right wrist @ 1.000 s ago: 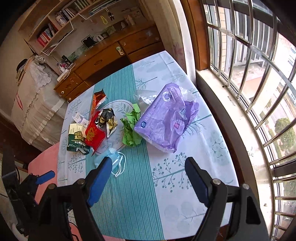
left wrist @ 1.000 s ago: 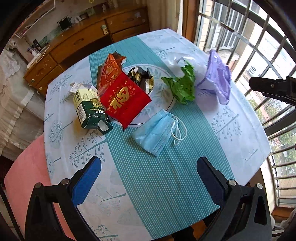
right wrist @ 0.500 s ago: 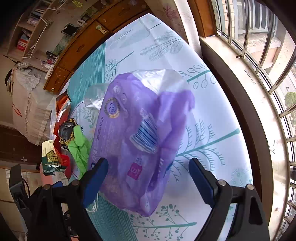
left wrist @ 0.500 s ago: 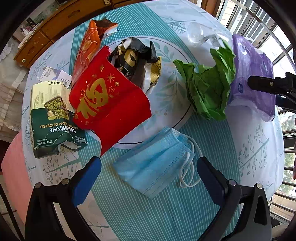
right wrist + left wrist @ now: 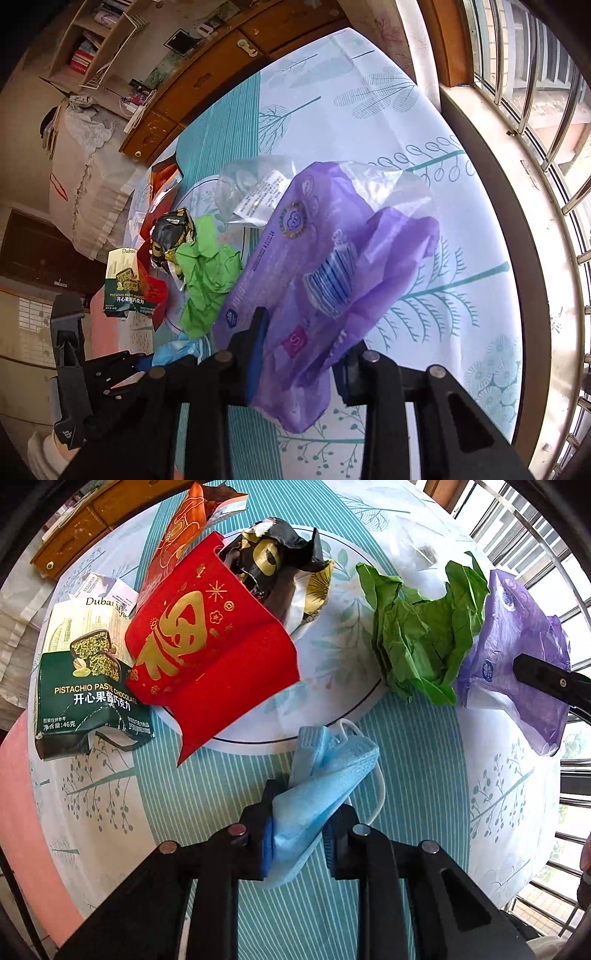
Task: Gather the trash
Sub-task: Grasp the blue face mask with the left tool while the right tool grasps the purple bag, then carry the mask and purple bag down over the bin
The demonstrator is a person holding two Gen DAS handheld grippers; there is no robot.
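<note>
My left gripper is shut on a crumpled blue face mask near the table's front edge. My right gripper is shut on a purple plastic bag at the right side of the table; the bag also shows in the left wrist view. Still lying on the table are a red packet, a black and gold wrapper, crumpled green paper, an orange snack bag and a green chocolate box.
A white round plate sits under some of the trash. A clear plastic wrapper lies behind the purple bag. A wooden dresser stands beyond the table, a barred window to the right, a pink chair at left.
Both grippers moved down and forward and closed, the left on the blue mask and the right on the purple bag. The mask is now bunched up between the left jaws.
</note>
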